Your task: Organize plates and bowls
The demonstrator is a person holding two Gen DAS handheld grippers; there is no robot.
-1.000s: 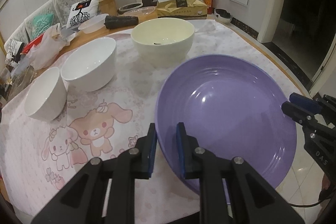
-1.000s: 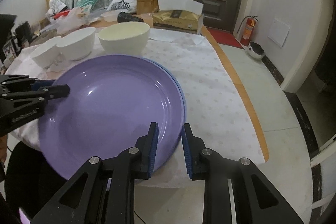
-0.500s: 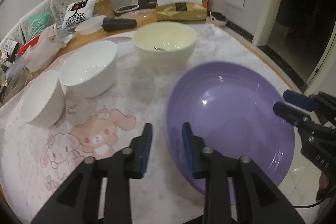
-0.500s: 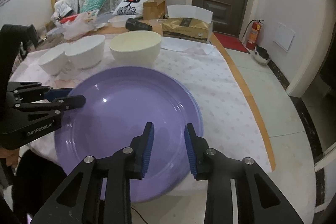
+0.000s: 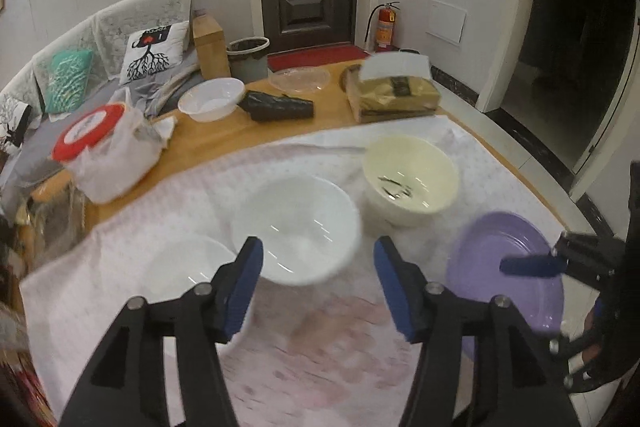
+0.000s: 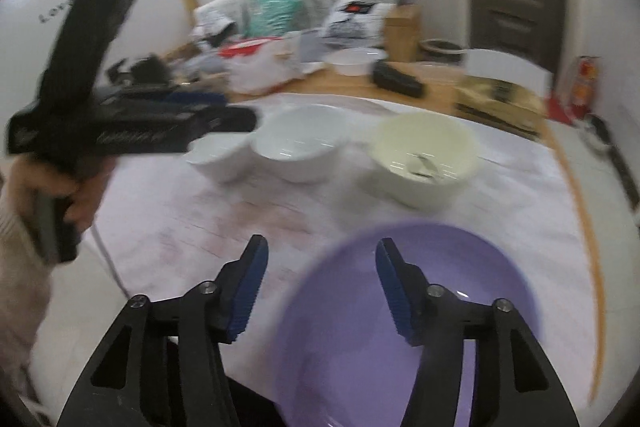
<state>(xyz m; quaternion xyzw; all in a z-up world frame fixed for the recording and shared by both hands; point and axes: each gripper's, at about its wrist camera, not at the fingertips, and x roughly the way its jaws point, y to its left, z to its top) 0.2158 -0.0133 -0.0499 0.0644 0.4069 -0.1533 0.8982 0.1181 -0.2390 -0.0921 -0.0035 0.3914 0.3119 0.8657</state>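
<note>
Both hand-held grippers hang above a worktop (image 5: pixel 224 143) covered with a pale pink patterned cloth (image 5: pixel 320 367), and both views are blurred.

The left gripper (image 5: pixel 318 285) has its blue-padded fingers (image 5: pixel 244 283) apart with nothing between them; its jaws have just been opening. Just beyond the fingertips sits a round white ceramic bowl (image 5: pixel 296 227). A second, smaller white bowl (image 5: pixel 188 263) lies to the left of the left finger, close beside the first. Ahead and to the right of the fingers stands a cream-coloured bowl (image 5: pixel 410 179) with a dark mark inside it. Further right, clear of the fingers, a round shallow purple plate (image 5: pixel 508 283) lies flat at the edge of the worktop, partly over the rim.

The right gripper (image 6: pixel 320 283) is also spread wide and holds nothing; its jaws have just been opening too. The purple plate (image 6: pixel 416 327) lies directly below and between its fingers (image 6: pixel 394 287), not pressed by either pad. Beyond the fingertips, the cream bowl (image 6: pixel 426 159) sits ahead to the right and the two white bowls (image 6: pixel 298 143) ahead to the left. Far left of the fingers, a person's hand (image 6: pixel 76 187) grips the handle of the left gripper.
</note>
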